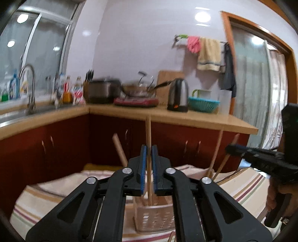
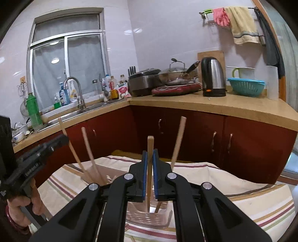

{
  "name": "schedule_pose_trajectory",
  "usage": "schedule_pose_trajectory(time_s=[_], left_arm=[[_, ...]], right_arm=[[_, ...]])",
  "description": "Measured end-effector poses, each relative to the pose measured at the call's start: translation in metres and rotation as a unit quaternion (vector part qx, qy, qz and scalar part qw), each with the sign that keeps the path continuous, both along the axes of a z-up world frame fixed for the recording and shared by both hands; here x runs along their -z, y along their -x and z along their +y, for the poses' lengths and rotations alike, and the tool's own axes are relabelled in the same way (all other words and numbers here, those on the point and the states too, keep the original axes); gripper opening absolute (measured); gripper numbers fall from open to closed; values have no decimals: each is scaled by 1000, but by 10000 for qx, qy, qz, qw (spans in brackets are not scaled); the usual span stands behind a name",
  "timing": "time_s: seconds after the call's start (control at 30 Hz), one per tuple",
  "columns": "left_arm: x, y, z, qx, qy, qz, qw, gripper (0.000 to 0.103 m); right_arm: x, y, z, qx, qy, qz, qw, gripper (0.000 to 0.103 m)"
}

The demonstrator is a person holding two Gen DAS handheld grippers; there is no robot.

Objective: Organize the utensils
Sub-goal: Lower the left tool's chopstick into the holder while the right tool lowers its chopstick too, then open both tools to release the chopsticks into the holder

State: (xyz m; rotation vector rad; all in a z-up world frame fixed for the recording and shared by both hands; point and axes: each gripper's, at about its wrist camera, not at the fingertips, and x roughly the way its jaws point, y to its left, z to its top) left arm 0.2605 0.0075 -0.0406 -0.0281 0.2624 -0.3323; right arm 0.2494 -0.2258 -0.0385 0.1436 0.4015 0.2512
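Chopsticks [image 1: 148, 134] in both tools' grip

Bright ceiling-light glare on tiles (left view motion-blurred), fisheye-bent edges.

- A shiny kettle [image 2: 213, 77] stands on the counter [image 2: 214, 108].
- A blue-green basket [image 2: 245, 86] sits just right of the kettle.
- A pan [image 2: 176, 74] rests on a red cooker [image 2: 176, 89].
- A tap [image 2: 74, 89] curves over the sink [image 2: 82, 112].
- A yellow towel [image 2: 242, 25] and a pink glove [image 2: 220, 16] hang on the wall.
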Motion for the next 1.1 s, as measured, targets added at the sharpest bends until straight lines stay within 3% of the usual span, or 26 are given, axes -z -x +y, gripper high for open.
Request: schedule_pose_trajectory(time_s=[0.03,0.07,0.1,0.3,0.43,0.7,0.93,1.1], left_arm=[[5,-2,3,-30,37,111,9999,22],[8,-3,6,-104,62,176,9998,43],[9,-1,10,-155,117,193,9996,57],[5,17,18,-254,-11,143,9996,70],[6,32,23,-274,-80,187,9994,76],[21,87,39,-326,-195,321,9988,77],[52,147,45,-390,-340,455,9976,77],[77,179,51,-441,-304,726,9959,77]], right_arm=[[1,1,-1,4,-17,21,10000,21],[0,1,-2,29,-30,13,10000,37],[-1,4,-4,81,-40,-29,10000,43],[-10,21,-13,275,112,-122,9995,56],[-13,38,-20,395,222,-120,9989,62],[-7,99,-29,545,474,-192,9972,62],[39,170,-25,422,708,-20,9966,56],[83,209,-24,324,797,334,9957,52]])
